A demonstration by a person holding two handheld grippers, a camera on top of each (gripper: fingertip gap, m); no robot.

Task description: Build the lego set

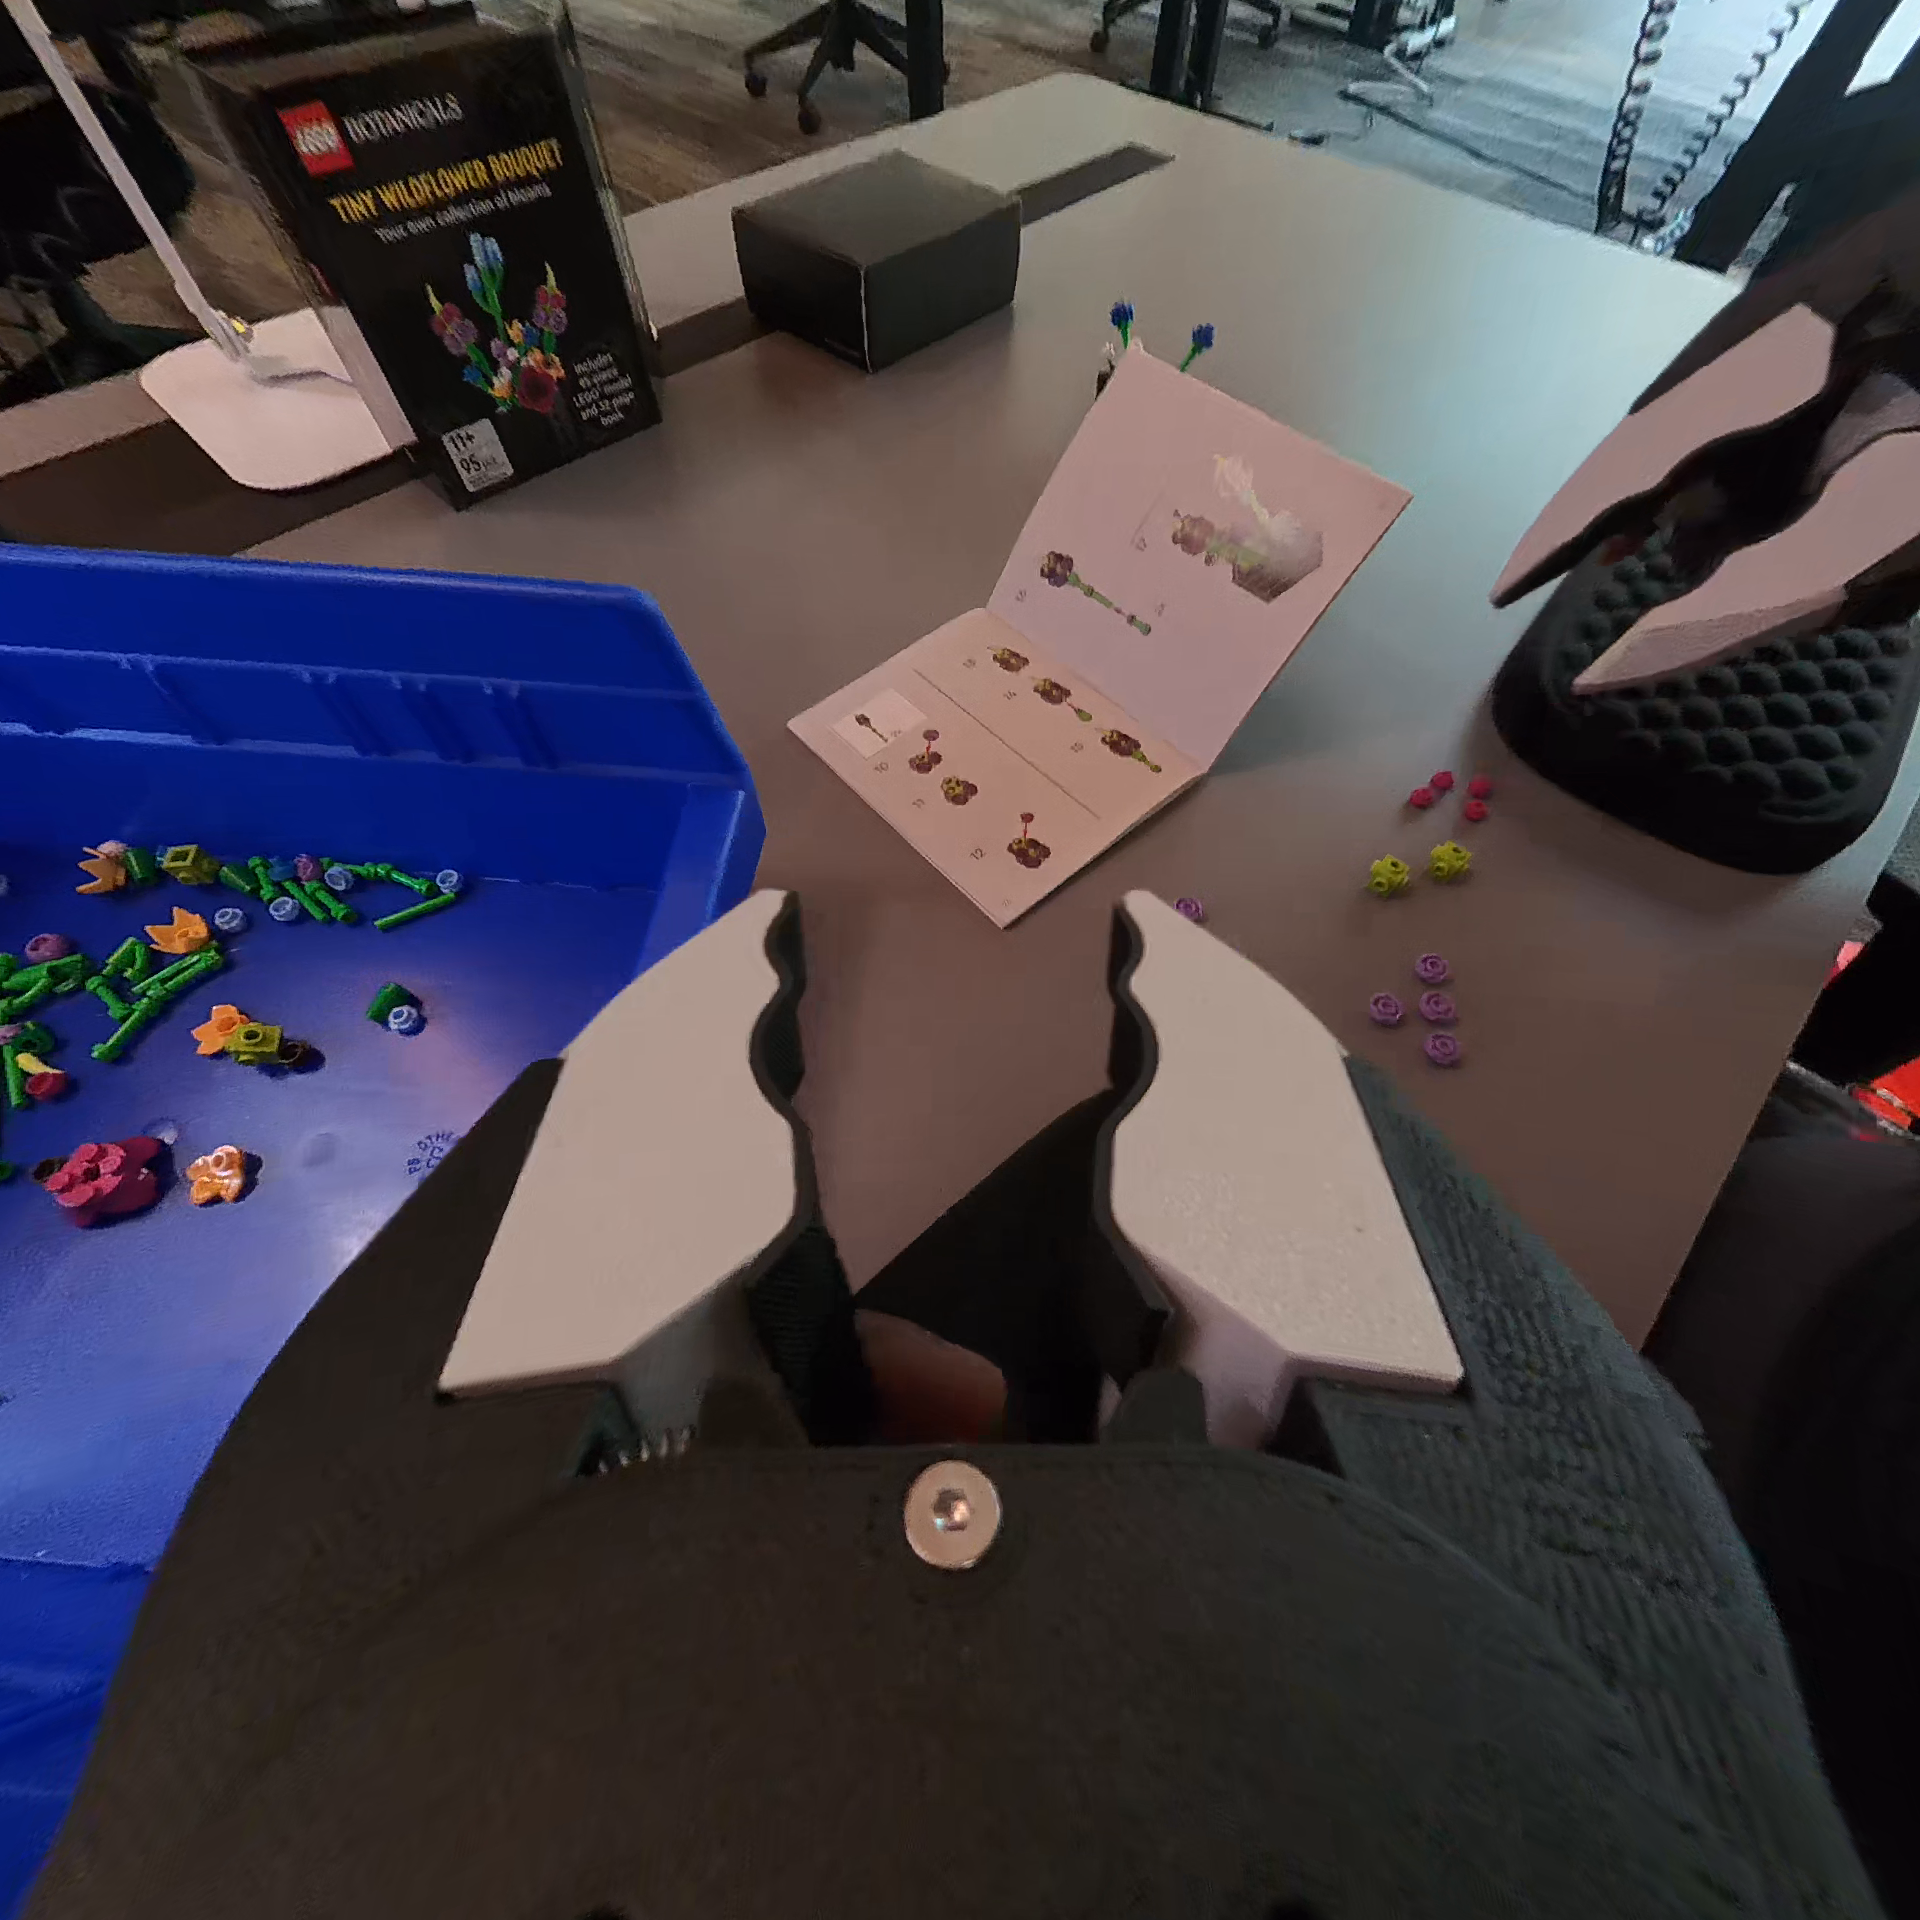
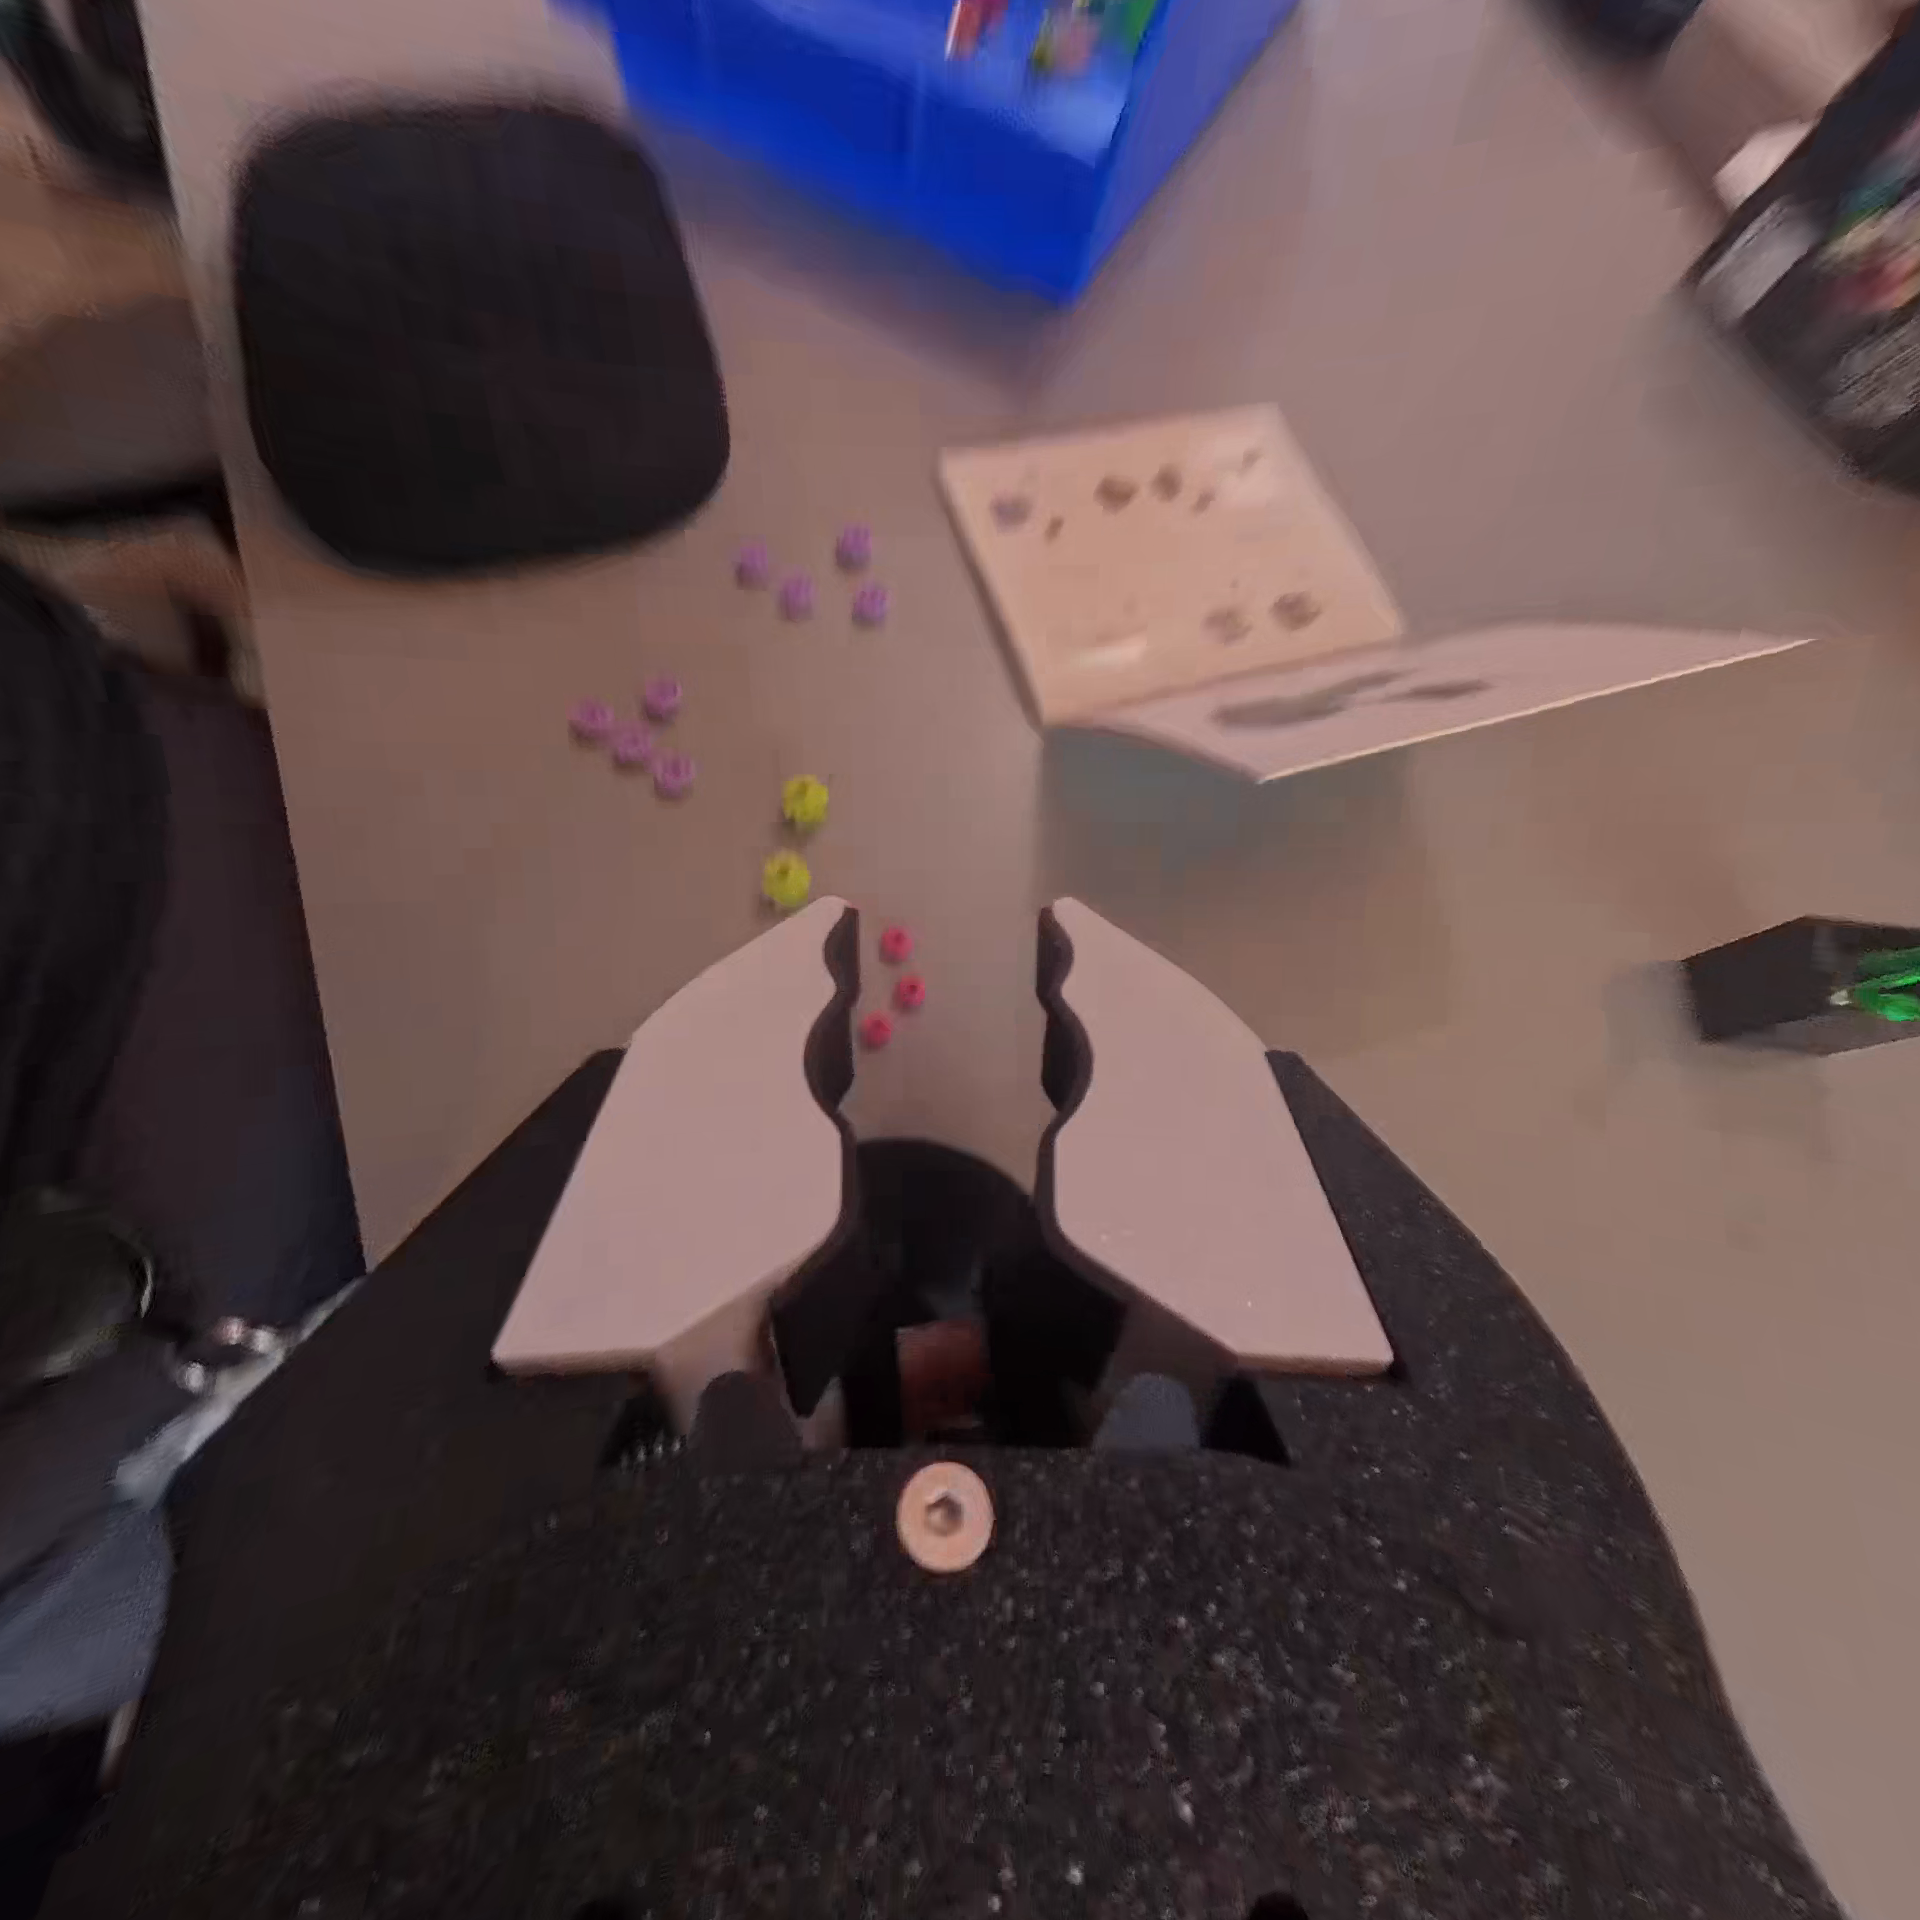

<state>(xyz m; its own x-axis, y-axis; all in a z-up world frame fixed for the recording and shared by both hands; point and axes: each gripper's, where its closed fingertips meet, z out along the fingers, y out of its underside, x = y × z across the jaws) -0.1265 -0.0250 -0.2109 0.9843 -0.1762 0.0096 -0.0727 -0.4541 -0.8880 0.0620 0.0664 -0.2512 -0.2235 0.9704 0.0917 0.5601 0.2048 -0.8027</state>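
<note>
Both claws empty and spread, right one over the red studs.

Right claw [image 2: 945, 914] hangs released, tilted down at the red studs [image 2: 896, 987] on the counter [image 2: 1455, 935]; the view is blurred, so a fast drop could scatter them into the yellow bits [image 2: 795, 842] or purple studs [image 2: 634, 732]. Left claw [image 1: 951, 914] is released too, level beside the blue bin [image 1: 416, 665] of loose pieces, pointing at the open booklet [image 1: 1091, 675].
</note>
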